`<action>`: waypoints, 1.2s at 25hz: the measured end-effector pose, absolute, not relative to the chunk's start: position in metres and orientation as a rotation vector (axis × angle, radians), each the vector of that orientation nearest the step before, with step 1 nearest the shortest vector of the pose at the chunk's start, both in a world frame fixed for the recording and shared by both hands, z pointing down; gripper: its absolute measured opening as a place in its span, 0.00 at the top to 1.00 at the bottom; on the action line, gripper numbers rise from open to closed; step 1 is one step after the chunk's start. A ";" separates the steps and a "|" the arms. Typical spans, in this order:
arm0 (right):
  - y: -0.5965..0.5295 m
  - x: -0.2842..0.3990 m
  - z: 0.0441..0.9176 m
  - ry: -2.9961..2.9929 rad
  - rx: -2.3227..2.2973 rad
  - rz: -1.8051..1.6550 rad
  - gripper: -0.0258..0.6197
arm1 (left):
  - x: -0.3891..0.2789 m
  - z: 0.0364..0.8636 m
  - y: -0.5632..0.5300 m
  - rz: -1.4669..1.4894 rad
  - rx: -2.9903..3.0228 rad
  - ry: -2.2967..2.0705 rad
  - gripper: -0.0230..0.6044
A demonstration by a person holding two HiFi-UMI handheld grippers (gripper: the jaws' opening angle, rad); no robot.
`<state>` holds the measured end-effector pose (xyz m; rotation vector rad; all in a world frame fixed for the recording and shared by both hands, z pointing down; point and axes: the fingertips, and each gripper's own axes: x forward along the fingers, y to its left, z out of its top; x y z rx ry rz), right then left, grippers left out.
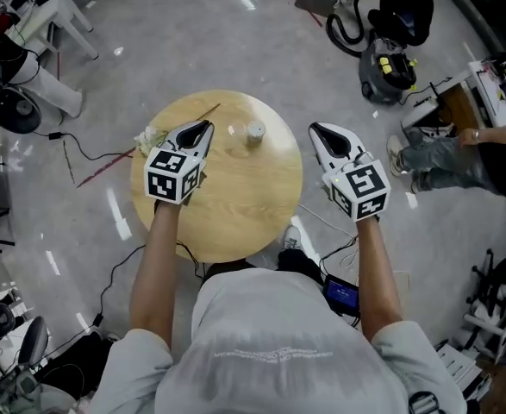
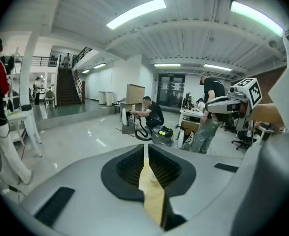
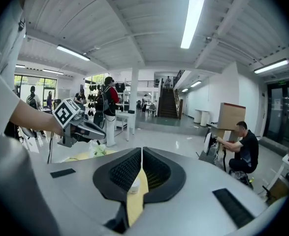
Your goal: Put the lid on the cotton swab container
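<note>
The small white cotton swab container (image 1: 255, 131) stands upright on the far part of the round wooden table (image 1: 235, 214). A small clear round piece (image 1: 234, 130), which looks like the lid, lies just left of it. My left gripper (image 1: 206, 126) hovers over the table's left side, jaws shut and empty, its tip a little left of the clear piece. My right gripper (image 1: 315, 128) is held off the table's right edge, shut and empty. In the right gripper view the container (image 3: 133, 184) shows through the slit between the jaws (image 3: 142, 150). In the left gripper view only a strip of table wood shows between the closed jaws (image 2: 145, 146).
A crumpled white-green bag (image 1: 149, 136) lies at the table's left edge. Cables (image 1: 80, 153) run over the grey floor. A vacuum cleaner (image 1: 389, 67) and people stand at the back right, a seated person (image 1: 459, 158) at the right, and white furniture (image 1: 54, 15) at the back left.
</note>
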<state>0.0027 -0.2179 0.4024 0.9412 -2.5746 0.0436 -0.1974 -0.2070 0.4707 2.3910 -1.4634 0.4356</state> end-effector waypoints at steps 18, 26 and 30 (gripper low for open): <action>-0.252 0.027 0.508 -2.418 0.885 0.240 0.92 | -0.160 0.629 -0.262 0.394 2.061 -1.245 0.70; -0.261 0.037 0.525 -2.422 0.844 0.296 0.92 | -0.151 0.667 -0.268 0.377 1.973 -1.198 0.67; -0.261 0.036 0.526 -2.420 0.846 0.292 0.92 | -0.148 0.669 -0.271 0.307 1.945 -1.168 0.67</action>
